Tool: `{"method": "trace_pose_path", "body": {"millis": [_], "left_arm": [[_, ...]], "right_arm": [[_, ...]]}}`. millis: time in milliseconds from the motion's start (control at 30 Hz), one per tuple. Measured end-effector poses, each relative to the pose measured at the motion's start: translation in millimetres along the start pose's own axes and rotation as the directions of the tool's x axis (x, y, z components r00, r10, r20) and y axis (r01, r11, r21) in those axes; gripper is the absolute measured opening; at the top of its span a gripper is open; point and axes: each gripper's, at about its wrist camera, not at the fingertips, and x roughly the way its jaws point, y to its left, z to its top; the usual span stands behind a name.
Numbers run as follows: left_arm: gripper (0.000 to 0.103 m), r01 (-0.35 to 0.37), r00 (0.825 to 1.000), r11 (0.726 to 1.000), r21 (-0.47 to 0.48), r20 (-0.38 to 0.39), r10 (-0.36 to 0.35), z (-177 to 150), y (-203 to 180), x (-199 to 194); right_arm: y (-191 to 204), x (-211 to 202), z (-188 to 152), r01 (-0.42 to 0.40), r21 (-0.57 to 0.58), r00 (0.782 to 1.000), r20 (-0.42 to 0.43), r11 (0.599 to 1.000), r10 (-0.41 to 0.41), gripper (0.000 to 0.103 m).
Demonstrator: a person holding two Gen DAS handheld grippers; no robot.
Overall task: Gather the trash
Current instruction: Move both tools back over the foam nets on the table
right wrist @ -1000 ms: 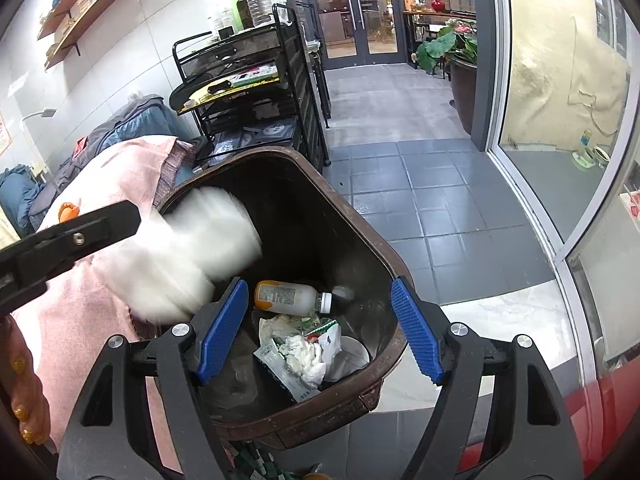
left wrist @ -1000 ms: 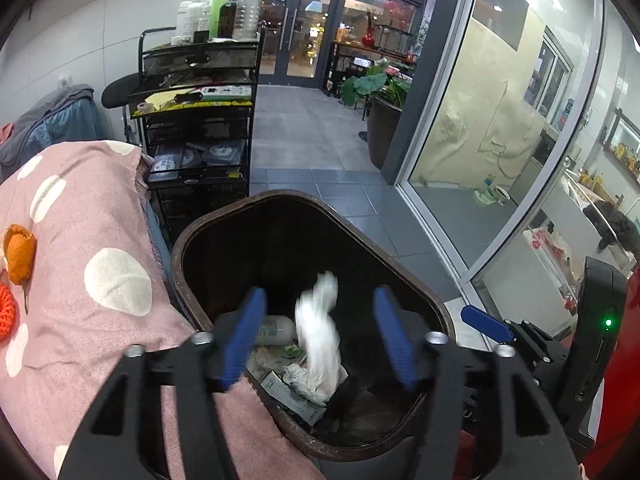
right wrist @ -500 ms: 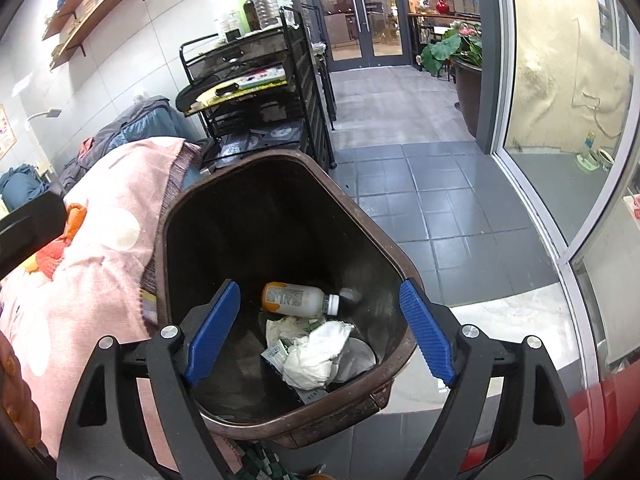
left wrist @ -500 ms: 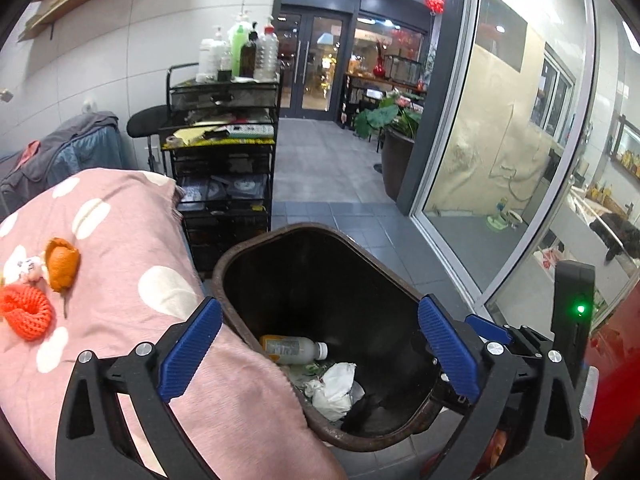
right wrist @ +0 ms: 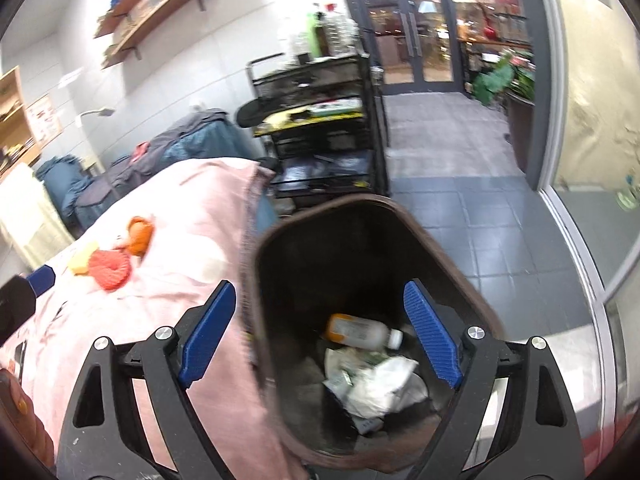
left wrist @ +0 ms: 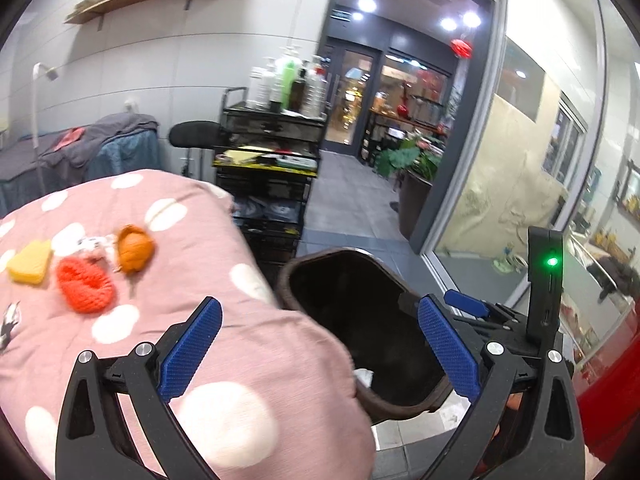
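Right wrist view: pink dotted blanket (right wrist: 180, 248), then the dark brown plastic bin (right wrist: 452, 264) with an orange-label bottle (right wrist: 360, 332), words too blurry to read, and white paper (right wrist: 380, 388). Right gripper (right wrist: 320, 332) is opening, empty. Left gripper (left wrist: 320, 344) is wide open, empty.

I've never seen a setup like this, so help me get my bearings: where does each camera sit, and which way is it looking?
Left wrist view: sits on the left tool, facing forward and down over the pink spotted blanket and the bin; its own two blue fingers show, plus the right tool.
Right wrist view: sits on the right tool, looking down into the bin at a bottle and crumpled paper; its own fingers show.
Shared: bin, blanket, black cart.
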Motion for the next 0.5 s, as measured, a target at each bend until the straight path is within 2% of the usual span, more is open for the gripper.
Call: {"method": "trace_pose_path", "body": {"millis": [200, 333, 433, 500], "left_arm": [[0.097, -0.123, 0.992, 0.992, -0.006, 0.020, 0.124, -8.6, 37.6, -24.2], [0.097, -0.201, 0.979, 0.979, -0.023, 0.007, 0.202, -18.1, 67.6, -36.0], [0.097, -0.269, 0.963, 0.962, -0.038, -0.013, 0.269, -26.4, 96.3, -43.9], [0.097, -0.323, 0.946, 0.945, -0.048, -0.038, 0.322, -33.3, 119.1, -49.1]], "right_arm": [[50.3, 10.5, 8.1, -0.094, -0.089, 0.995, -0.025, 0.992, 0.092, 0.085], [88.6, 18.2, 9.9, -0.183, -0.151, 0.982, -0.067, 0.971, 0.175, 0.085], [120.5, 29.0, 10.2, -0.257, -0.197, 0.964, -0.120, 0.946, 0.237, 0.086], [142.3, 39.0, 10.6, -0.302, -0.222, 0.949, -0.162, 0.927, 0.270, 0.086]]}}
